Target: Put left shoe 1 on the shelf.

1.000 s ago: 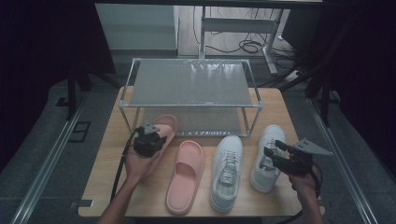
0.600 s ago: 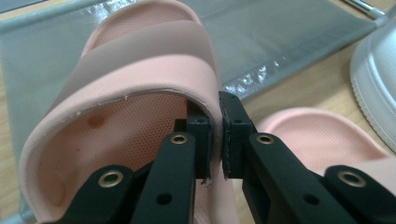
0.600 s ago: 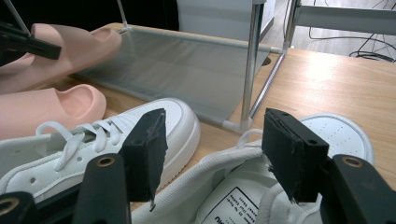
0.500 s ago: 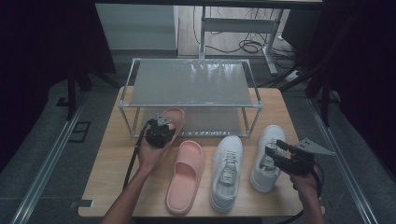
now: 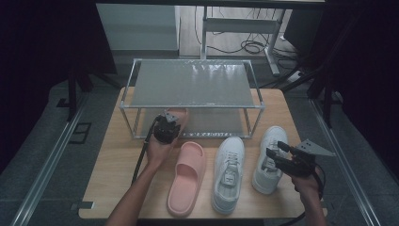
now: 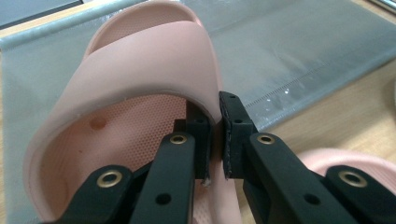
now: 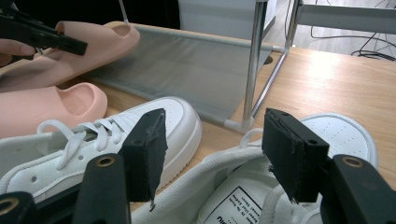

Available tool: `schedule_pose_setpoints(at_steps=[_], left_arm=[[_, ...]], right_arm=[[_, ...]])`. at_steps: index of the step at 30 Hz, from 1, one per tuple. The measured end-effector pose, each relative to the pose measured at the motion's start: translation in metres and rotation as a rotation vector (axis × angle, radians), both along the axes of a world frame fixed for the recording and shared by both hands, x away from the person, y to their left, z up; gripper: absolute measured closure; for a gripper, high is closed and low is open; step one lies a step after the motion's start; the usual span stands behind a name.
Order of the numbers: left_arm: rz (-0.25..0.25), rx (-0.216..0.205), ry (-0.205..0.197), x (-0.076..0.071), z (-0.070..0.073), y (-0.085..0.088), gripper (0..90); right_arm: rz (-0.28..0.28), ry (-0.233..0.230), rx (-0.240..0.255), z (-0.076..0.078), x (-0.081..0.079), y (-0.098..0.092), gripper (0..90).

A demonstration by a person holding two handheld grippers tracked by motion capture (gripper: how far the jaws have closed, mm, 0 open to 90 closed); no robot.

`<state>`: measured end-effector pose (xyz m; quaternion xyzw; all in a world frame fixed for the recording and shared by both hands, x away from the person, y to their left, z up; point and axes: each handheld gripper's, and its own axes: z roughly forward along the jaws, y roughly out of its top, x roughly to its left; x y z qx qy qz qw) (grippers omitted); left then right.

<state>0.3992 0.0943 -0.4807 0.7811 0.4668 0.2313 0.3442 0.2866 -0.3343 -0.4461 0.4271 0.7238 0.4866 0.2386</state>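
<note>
The metal rack [image 5: 193, 89] with its grey cloth shelves is the biggest thing, and it stands just ahead of the left gripper's fingers. The left gripper [image 6: 214, 135] has its jaws nearly shut, pinching the side wall of the pink slipper [image 6: 140, 93]; one finger sits inside the shoe and the other outside. The slipper's toe pokes forward from the fingers over the low grey shelf [image 6: 299, 51] of the rack. The slipper looks soft, bendy and light, so one pinch should be enough to carry it. It may flop or swing, though, because the hold is on a thin edge at one side. A grip near the thick strap would likely feel steadier. The second pink slipper [image 5: 186, 176] lies on the table [image 5: 113, 169], back and to one side of those fingers. The right gripper [image 7: 212, 140] has its jaws wide open and holds nothing. It hovers just over the right white sneaker [image 7: 261, 196], with the left white sneaker [image 7: 93, 135] close beside its left finger. The sneakers look stiffer and heavier, best taken by the heel rim.
</note>
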Motion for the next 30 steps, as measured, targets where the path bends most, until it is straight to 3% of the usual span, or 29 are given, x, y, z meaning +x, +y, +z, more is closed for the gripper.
schedule_pose_setpoints(at_steps=[11, 16, 20, 25, 30], left_arm=[[0.040, 0.024, 0.021, 0.016, -0.015, -0.008, 84.1], [0.021, 0.068, 0.032, 0.019, -0.018, -0.012, 81.7], [0.035, 0.042, 0.022, 0.011, -0.013, -0.006, 61.7], [0.025, 0.022, -0.001, -0.007, -0.006, 0.002, 53.3], [0.007, 0.016, -0.038, -0.033, 0.002, 0.015, 51.8]], right_arm=[[-0.003, -0.004, 0.009, 0.000, 0.000, -0.002, 41.0], [0.003, -0.005, 0.012, 0.000, -0.001, -0.002, 40.6], [0.005, -0.006, 0.013, 0.000, -0.001, -0.002, 40.6], [0.008, 0.000, 0.008, -0.001, 0.000, 0.000, 40.6], [0.012, 0.000, 0.004, 0.000, 0.000, 0.002, 40.5]])
